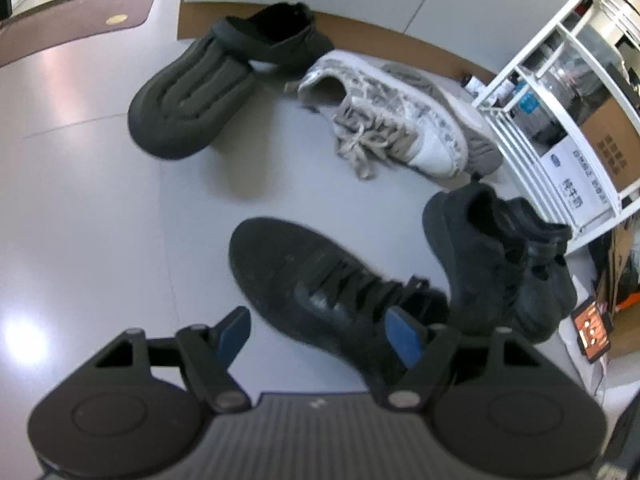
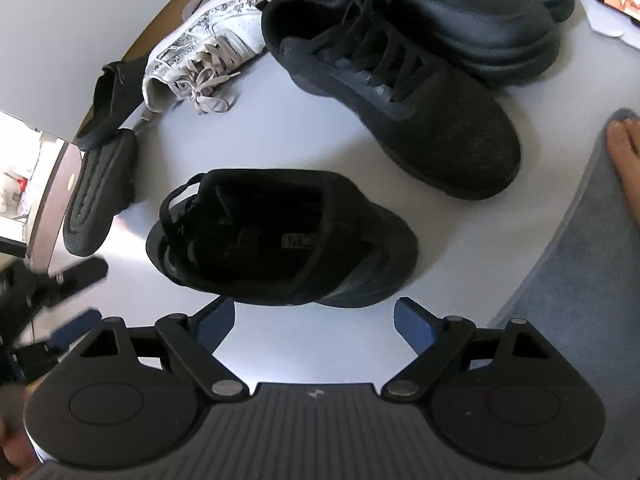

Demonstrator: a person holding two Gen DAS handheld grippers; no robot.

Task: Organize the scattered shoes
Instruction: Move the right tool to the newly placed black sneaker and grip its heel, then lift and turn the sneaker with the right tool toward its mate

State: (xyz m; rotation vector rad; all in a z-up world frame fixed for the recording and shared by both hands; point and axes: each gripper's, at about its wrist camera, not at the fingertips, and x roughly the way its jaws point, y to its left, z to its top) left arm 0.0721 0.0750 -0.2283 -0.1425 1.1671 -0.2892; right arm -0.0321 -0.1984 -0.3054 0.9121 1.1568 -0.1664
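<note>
Closest in, the left tool (image 1: pixel 320 336) hangs released above a black lace-up sneaker (image 1: pixel 320 284) on the floor (image 1: pixel 80 200), as does the right tool (image 2: pixel 314 326) near a black low shoe (image 2: pixel 280 236). Farther off, white sneakers (image 1: pixel 392 120) crowd the rest, so a careless grab could pinch laces or knock neighbours askew.

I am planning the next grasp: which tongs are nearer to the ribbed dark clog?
Left. The left tongs hover just beside the toe of the clog; the right tongs sit farther away, facing the black sneaker.
</note>
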